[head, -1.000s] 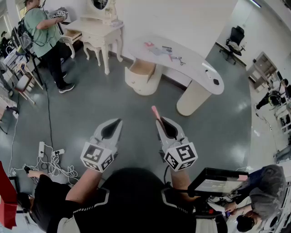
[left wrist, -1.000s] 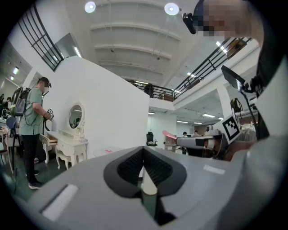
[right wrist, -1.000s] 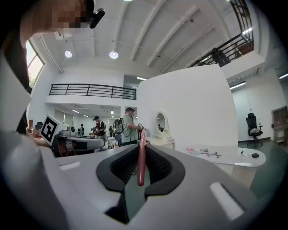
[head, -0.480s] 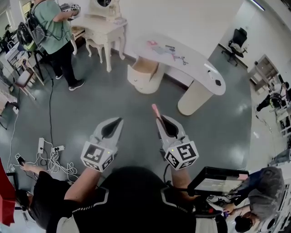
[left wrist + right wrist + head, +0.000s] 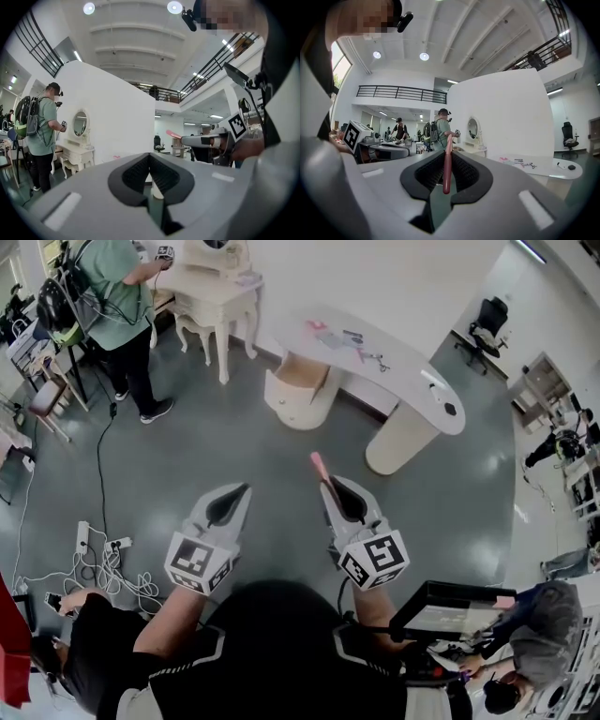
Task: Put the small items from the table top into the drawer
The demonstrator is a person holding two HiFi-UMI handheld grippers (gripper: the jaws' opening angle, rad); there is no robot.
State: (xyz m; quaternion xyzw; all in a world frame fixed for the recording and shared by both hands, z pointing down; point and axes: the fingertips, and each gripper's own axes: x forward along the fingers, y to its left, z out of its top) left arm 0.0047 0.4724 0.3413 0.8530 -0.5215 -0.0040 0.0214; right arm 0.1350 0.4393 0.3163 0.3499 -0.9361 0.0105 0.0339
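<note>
Operator standing on the grey floor, well apart from the curved white table (image 5: 419,401). Right gripper (image 5: 328,486): jaws closed on a slim pink stick (image 5: 320,466), which passes between the pads and projects past the tips, pointing toward the table. Left gripper (image 5: 242,491): jaws brought together, nothing between them. Remaining small items (image 5: 342,341) lie on the table top; the drawer (image 5: 298,379) in the round pedestal below stands open.
</note>
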